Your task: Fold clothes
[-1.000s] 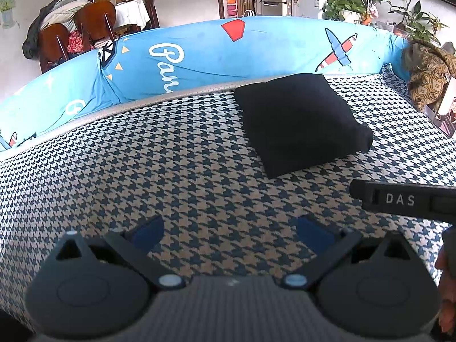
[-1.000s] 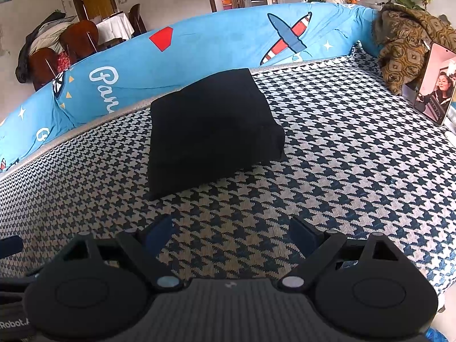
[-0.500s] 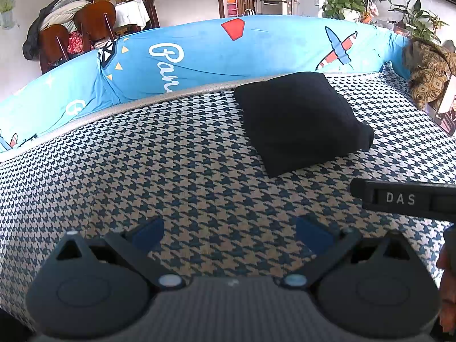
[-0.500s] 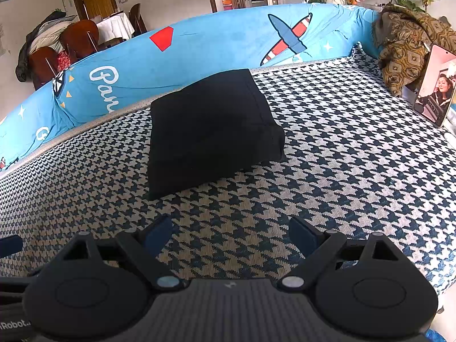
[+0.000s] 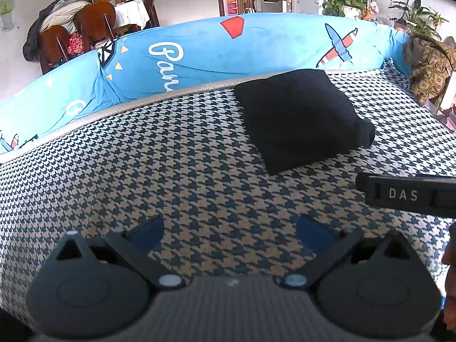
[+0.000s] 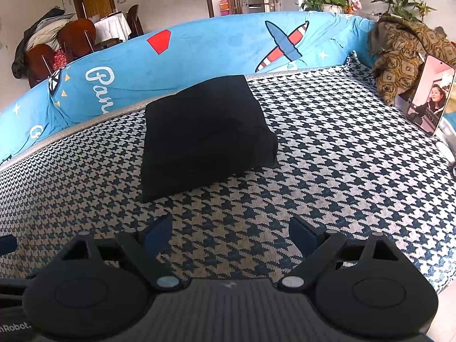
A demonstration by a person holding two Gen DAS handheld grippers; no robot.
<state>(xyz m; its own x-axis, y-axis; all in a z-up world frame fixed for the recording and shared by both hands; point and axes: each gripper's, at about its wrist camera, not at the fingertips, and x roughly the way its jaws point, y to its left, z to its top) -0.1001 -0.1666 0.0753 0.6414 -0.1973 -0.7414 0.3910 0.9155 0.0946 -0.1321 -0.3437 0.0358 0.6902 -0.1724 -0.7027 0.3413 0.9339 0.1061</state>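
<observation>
We are holding both grippers over the near edge of the sofa seat (image 5: 176, 171), each with its jaws spread wide and nothing between them: the left gripper (image 5: 229, 232) and the right gripper (image 6: 230, 232) are both hanging above bare houndstooth cover. The black garment (image 6: 205, 134) is lying as a compact, thick rectangle toward the far edge of the seat, just in front of the blue backrest (image 5: 256, 51), well apart from both grippers. We are judging the fold as essentially done. If we are tidying it, we should be pressing the bulging right corner flat rather than pinching, so the layers are not pulled open.
</observation>
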